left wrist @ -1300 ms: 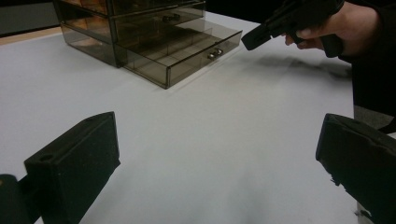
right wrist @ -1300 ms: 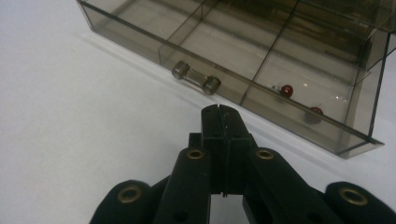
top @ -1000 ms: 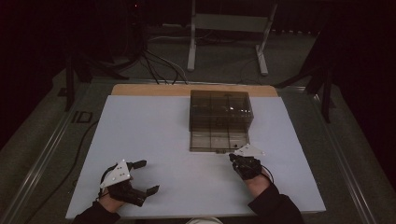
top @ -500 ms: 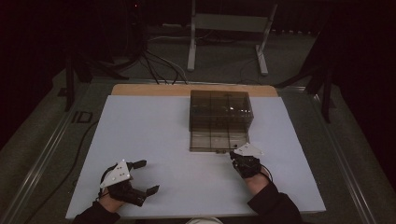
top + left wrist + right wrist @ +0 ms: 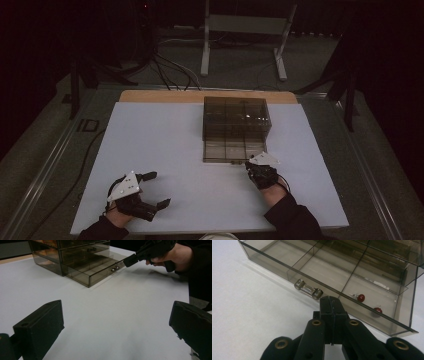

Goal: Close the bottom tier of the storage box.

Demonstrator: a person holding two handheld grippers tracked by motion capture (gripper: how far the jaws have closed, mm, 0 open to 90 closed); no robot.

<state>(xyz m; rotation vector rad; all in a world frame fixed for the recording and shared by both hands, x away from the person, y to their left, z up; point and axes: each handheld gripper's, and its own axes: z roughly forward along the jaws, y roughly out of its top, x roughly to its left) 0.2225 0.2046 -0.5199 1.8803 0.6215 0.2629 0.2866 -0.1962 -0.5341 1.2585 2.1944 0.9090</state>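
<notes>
High view first, working from your left: a marking that looks like "ID" sits on the dark floor beside the tabletop [image 5: 165, 145], too small to read with certainty, and no other writing can be made out. Your left gripper [image 5: 153, 190] rests near the front left edge of the white tabletop, its jaws spread wide with nothing between them; the left gripper view shows bare white surface in the gap. Moving right, the smoked clear plastic drawer box [image 5: 236, 120] stands on the far middle of the tabletop, and its bottom drawer [image 5: 232, 150] is pulled out toward you. It is brown-tinted and see-through, split by thin dividers into compartments. In the right gripper view, a small clear bar handle [image 5: 308, 289] with rounded ends sits on the drawer's front wall, and two small red round pieces [image 5: 361, 297] lie in a compartment behind that wall. Your right gripper [image 5: 331, 300] is clenched with the jaws pressed together on nothing, its tip just beside the handle at the drawer front.
</notes>
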